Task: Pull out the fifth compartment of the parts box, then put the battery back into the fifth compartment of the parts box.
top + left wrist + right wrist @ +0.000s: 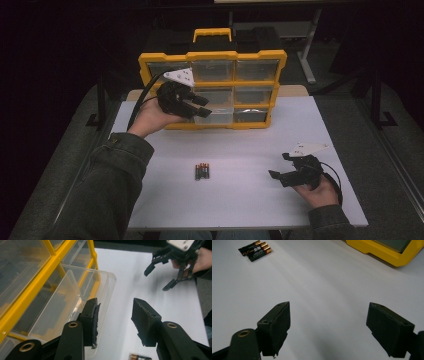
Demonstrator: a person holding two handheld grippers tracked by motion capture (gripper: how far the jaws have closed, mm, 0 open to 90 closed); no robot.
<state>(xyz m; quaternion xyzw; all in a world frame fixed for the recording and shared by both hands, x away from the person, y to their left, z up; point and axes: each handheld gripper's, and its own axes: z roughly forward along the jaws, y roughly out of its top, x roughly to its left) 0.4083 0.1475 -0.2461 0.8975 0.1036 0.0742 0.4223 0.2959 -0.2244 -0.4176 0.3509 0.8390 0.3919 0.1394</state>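
A yellow organizer case (212,54) with clear drawers stands upright at the back of the white table (250,145). One clear drawer (218,117) in its bottom row sticks out toward me, and it looks empty (72,300). My left gripper (204,106) is raised just in front of that drawer, open, with nothing between its jaws (115,306). One jaw sits beside the drawer's front wall. Three batteries (202,171) lie side by side at the table's middle. My right gripper (278,165) rests low at the right, open and empty (328,307), aimed toward the batteries (255,250).
The case has a yellow carry handle (212,33) on top. The table's right edge lies close to my right hand. Dark floor and a stand's legs (306,60) lie beyond the table. My right gripper (155,280) appears far off in the left gripper view.
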